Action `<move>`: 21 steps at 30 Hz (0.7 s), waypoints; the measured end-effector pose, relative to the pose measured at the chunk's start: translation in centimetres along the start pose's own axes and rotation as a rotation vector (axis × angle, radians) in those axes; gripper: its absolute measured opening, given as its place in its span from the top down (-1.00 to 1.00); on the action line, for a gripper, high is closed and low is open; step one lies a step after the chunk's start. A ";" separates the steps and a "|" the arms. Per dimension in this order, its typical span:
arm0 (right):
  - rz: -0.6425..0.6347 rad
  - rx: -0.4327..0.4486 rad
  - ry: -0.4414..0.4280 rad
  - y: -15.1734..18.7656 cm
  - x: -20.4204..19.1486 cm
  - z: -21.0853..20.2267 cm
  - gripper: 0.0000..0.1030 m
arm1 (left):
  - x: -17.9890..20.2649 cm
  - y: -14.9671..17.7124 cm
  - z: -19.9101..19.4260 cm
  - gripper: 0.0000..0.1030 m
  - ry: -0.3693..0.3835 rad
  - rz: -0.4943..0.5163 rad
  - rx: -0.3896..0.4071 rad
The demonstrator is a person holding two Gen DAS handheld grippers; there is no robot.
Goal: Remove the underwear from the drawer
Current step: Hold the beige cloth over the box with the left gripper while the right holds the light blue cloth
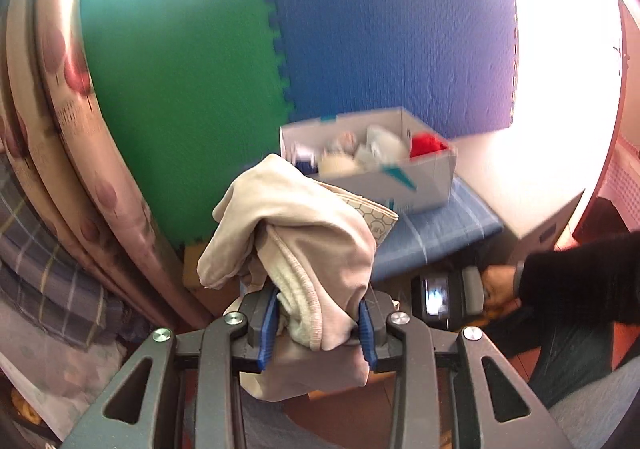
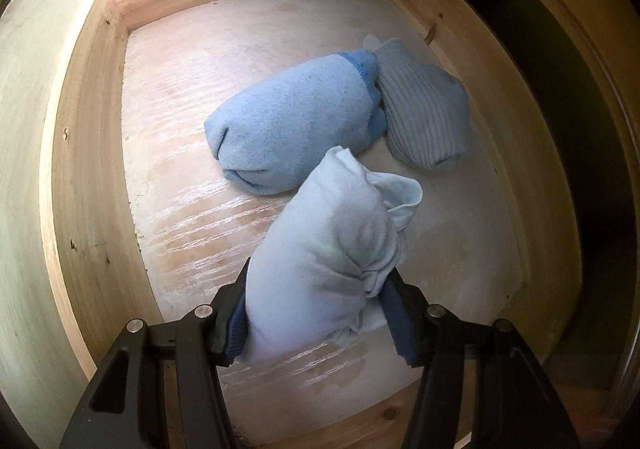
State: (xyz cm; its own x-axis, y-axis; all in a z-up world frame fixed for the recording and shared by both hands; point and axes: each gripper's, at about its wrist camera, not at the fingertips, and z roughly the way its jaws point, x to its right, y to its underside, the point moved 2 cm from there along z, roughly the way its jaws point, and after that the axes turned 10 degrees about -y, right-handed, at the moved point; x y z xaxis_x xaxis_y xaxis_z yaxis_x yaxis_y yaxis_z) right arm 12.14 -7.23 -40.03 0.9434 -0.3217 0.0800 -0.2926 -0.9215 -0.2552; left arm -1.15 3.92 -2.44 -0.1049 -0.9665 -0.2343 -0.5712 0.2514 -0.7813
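The left gripper is clamped on a bunched-up beige pair of underwear, with the blue pads pressing in from both sides. The fabric spills up over the jaws and hangs a bit below them too, so it's up in the air and not resting on anything I can see. Behind it, further off, there's an open cardboard box stuffed with white and red odds and ends, sitting on a folded blue cloth. Green and blue foam mats cover the far wall, and a patterned mattress edge runs down the left side. Over on the right you can spot the person's right hand in a dark sleeve, holding the other tool — that part's blurry.

The right gripper is down inside the wooden drawer and its jaws are closed around a pale blue rolled bundle; can't tell if it's lifted or still touching the plywood bottom. Two more rolls lie further in — a light blue terry roll just beyond the held one, and a ribbed grey-blue roll touching it on the right. The left half of the drawer floor is bare wood.
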 end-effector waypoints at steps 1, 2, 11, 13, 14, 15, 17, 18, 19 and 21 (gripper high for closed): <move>0.003 0.002 0.003 0.0 0.0 -0.1 -0.05 | 0.1 -0.7 -0.3 0.35 -0.005 0.000 0.018; 0.006 0.003 0.005 -0.2 -0.2 0.0 -0.05 | 0.1 -1.7 -0.7 0.35 -0.015 0.002 0.039; 0.003 0.000 0.020 -1.0 -0.8 1.1 -0.04 | -0.4 -9.3 -1.1 0.35 -0.156 0.031 0.140; 0.012 -0.001 0.014 -1.0 -0.7 1.1 -0.05 | -0.8 -10.5 -0.9 0.35 -0.175 0.028 0.155; 0.015 -0.001 0.012 -1.0 -0.6 1.1 -0.05 | -0.9 -11.1 -0.7 0.35 -0.188 0.023 0.163; 0.018 -0.001 0.010 -1.1 -0.6 1.1 -0.06 | -1.1 -11.8 -0.5 0.35 -0.201 0.015 0.171; 0.025 0.003 0.007 -1.1 -0.4 1.1 -0.08 | -1.2 -12.7 -0.1 0.35 -0.220 0.011 0.178; 0.031 0.005 0.004 -1.1 -0.3 1.1 -0.09 | -1.2 -13.0 0.0 0.35 -0.231 0.010 0.180; 0.040 0.007 -0.001 -1.1 -0.1 1.1 -0.11 | -1.1 -13.4 0.4 0.35 -0.245 0.009 0.182; 0.052 0.008 -0.007 -1.1 0.2 1.2 -0.15 | -1.2 -14.2 1.0 0.35 -0.266 0.003 0.188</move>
State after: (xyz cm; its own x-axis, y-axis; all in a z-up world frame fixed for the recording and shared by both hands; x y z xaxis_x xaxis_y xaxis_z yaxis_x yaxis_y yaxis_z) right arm 12.80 -6.02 -40.92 0.9282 -0.3673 0.0598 -0.3398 -0.9021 -0.2661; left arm 7.91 1.58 8.40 0.1236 -0.9246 -0.3604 -0.4080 0.2838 -0.8678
